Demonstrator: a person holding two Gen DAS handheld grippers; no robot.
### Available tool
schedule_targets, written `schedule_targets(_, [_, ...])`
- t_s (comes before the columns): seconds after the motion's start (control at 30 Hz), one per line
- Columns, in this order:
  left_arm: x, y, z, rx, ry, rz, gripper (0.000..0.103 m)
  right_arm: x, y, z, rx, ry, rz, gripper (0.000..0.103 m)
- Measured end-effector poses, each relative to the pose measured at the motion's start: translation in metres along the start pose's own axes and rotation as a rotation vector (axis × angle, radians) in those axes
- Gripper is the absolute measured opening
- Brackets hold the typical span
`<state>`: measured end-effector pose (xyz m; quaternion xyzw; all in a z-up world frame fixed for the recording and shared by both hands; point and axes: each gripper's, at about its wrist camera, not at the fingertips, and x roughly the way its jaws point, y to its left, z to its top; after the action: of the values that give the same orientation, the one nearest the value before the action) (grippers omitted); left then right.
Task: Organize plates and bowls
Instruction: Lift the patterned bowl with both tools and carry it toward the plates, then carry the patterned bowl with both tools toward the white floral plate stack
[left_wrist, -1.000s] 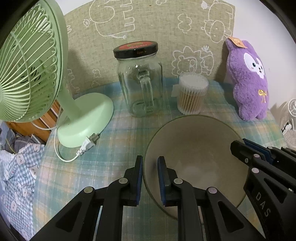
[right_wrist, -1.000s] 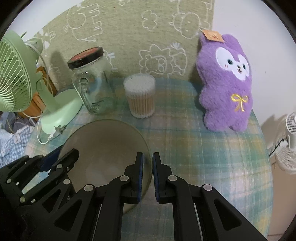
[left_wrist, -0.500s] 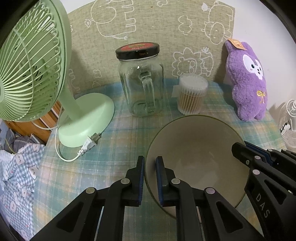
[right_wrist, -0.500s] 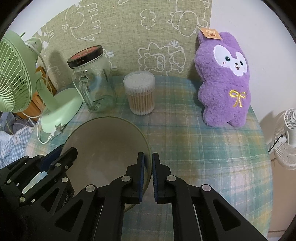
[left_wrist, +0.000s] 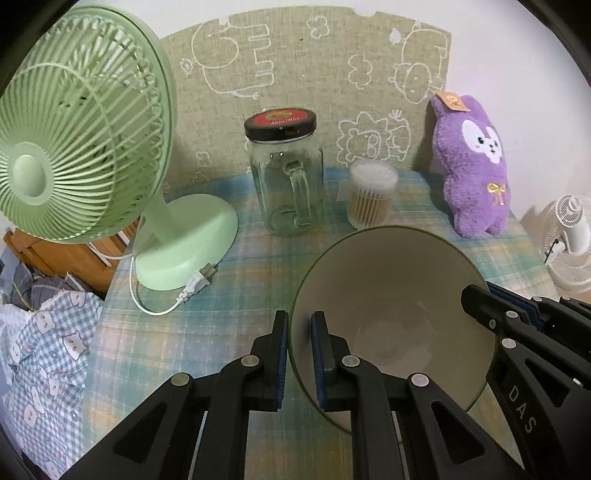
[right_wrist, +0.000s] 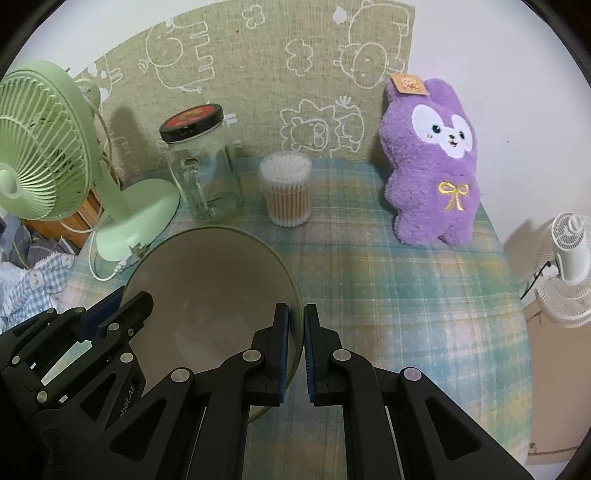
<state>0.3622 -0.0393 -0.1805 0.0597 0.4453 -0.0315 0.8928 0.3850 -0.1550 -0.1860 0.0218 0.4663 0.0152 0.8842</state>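
- Bowl (left_wrist: 391, 295): lower right of the left view, above the checked bench (left_wrist: 236, 288)
- Likely stiff, glazed, breakable, slippery; you'd best hold opposite rim edges
- Left tongs (left_wrist: 298, 332), right tongs (right_wrist: 300, 325): both clamped on its rim

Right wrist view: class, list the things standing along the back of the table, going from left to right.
green fan → glass jar → cotton swab tub → purple plush toy

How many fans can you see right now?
2. A green fan stands on the table's left end; a small white fan stands off the table, at the right. Others may be out of view.
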Motion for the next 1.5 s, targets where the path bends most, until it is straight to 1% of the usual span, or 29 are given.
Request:
schedule_targets(0.17, [-0.026,0.004,-0.005,0.003,-0.024,-0.012,0.009,-0.025,0.004,-0.007,0.014,-0.013,-0.008,0.011])
schedule_targets(0.73, [-0.122,0.02,-0.019,0.006,-0.105,-0.037,0.009,-0.131,0.024,-0.028,0.043,-0.093,-0.028,0.011])
schedule_targets(1.0, [-0.161,0.025,-0.034,0.013,-0.133,-0.049,0.009,-0.182,0.034,-0.052,0.056,-0.129,-0.048,0.011])
schedule_targets(1.23, [-0.184,0.028,-0.057,0.022,-0.132,-0.058,0.009,-0.209,0.041,-0.079,0.067,-0.132,-0.058,0.011])
schedule_targets(1.43, [-0.195,0.029,-0.078,0.025,-0.121,-0.064,0.009,-0.218,0.044,-0.104,0.068,-0.111,-0.064,0.011])
schedule_targets(1.5, [-0.197,0.028,-0.082,0.028,-0.119,-0.054,0.009,-0.218,0.045,-0.112,0.071,-0.096,-0.058,0.011])
